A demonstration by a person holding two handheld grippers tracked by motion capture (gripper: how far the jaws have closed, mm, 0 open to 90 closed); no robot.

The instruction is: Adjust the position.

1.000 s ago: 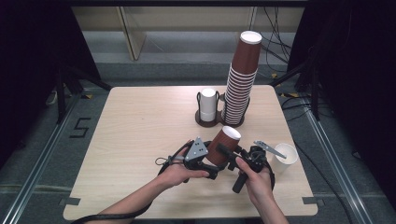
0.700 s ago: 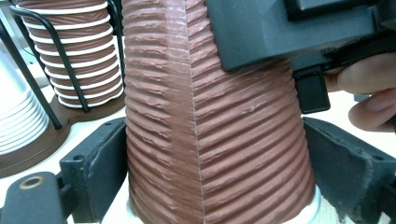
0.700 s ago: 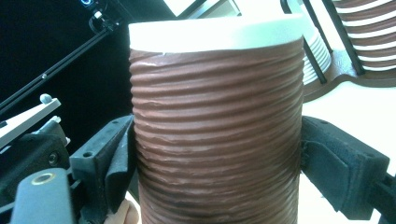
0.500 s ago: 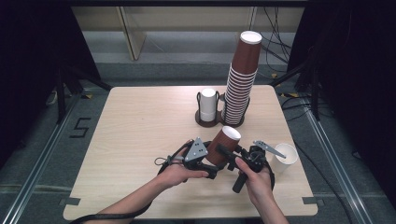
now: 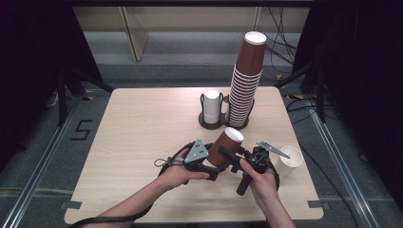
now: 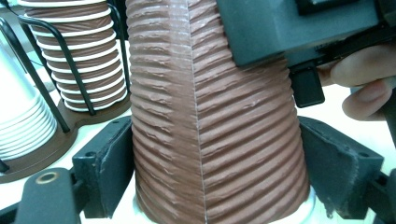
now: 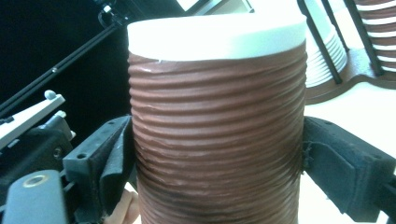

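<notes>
A brown ribbed paper cup (image 5: 227, 145) hangs tilted over the table's front middle, its white end pointing up and away. My left gripper (image 5: 214, 166) holds its lower part from the left. In the left gripper view both pads press the cup (image 6: 210, 116), and these jaws (image 6: 215, 182) have just been closing on it. My right gripper (image 5: 230, 156) reaches in from the right. In the right gripper view the cup (image 7: 217, 116) stands between its jaws (image 7: 217, 172), which have just been opening; both pads still touch the ribbed wall.
A tall stack of brown cups (image 5: 244, 90) stands in a wire holder at the back, with a short stack of white cups (image 5: 212, 107) beside it. A single white cup (image 5: 291, 160) sits near the table's (image 5: 142, 123) right edge.
The hands and the cup have stayed where they were. No other movement shows in the high view.
</notes>
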